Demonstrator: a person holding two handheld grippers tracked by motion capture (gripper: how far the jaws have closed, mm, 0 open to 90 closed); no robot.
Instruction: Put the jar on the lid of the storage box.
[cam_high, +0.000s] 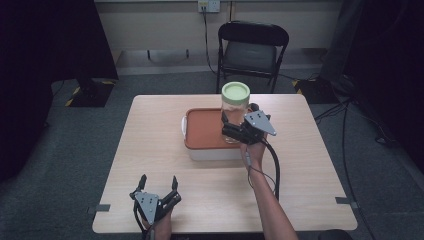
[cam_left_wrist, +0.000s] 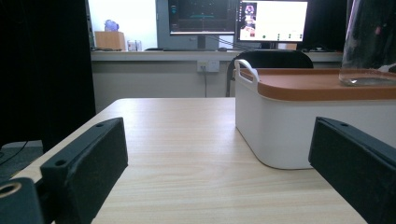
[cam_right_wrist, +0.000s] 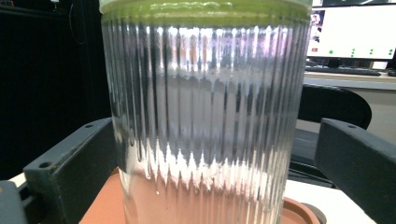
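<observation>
Right now my right tongs (cam_high: 229, 126) sit around the lower half of the jar (cam_high: 235, 111), one jaw on each side of the ribbed glass. In the right gripper view there is a gap between the right jaw and the glass, and the left jaw is just beside it, so I read them as spread and not clamped; nothing is gripped. The jar stands upright on the orange lid (cam_high: 205, 131) of the white box (cam_left_wrist: 275, 126), toward the lid's right side, its green cap (cam_high: 235, 91) on top. I judge the low hold is deliberate: taking a tall glass jar near its base, level with the lid, should keep it from tipping when the jaws close.

My left tongs (cam_high: 159, 187) rest at the near left edge of the tabletop (cam_high: 150, 150), jaws wide apart and holding nothing, well apart from the box. They point across the wood toward the box's handle (cam_left_wrist: 246, 70) end. I take them to be parked there to stay out of the right arm's way, ready to steady the box if it shifts.
</observation>
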